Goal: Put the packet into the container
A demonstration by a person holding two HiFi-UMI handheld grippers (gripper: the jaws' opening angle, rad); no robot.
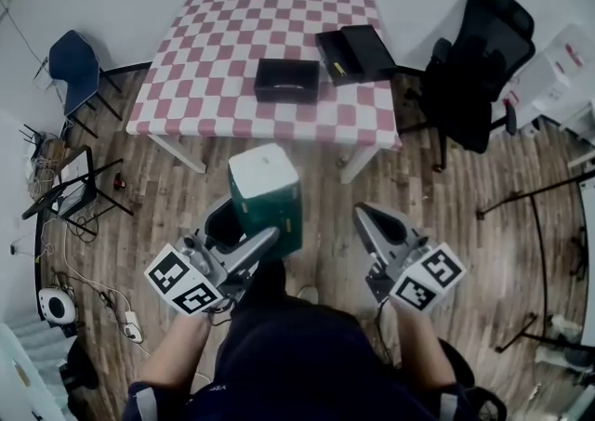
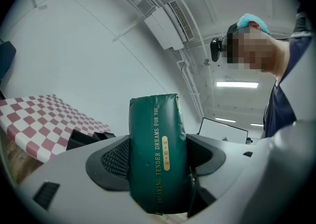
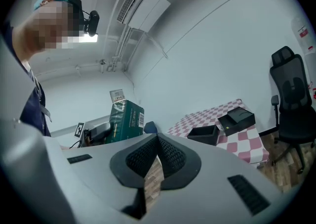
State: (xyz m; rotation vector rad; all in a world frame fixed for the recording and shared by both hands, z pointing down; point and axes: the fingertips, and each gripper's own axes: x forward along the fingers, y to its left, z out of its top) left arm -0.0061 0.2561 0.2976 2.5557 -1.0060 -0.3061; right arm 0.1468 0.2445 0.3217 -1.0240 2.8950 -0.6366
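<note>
My left gripper (image 1: 253, 227) is shut on a dark green packet (image 1: 266, 194) with a pale top, held upright over the wooden floor in front of the table. In the left gripper view the packet (image 2: 157, 149) stands between the two pads with gold print down its side. The packet (image 3: 125, 121) also shows at the left of the right gripper view. My right gripper (image 1: 364, 222) is shut with nothing in it, pads touching (image 3: 157, 145). An open black container (image 1: 286, 80) sits near the front edge of the checkered table (image 1: 204, 47), well beyond both grippers.
A second black box with its lid open (image 1: 354, 53) lies to the right of the container. A black office chair (image 1: 476, 66) stands right of the table, a blue chair (image 1: 74, 66) to its left. Cables and stands (image 1: 70, 191) clutter the floor at left.
</note>
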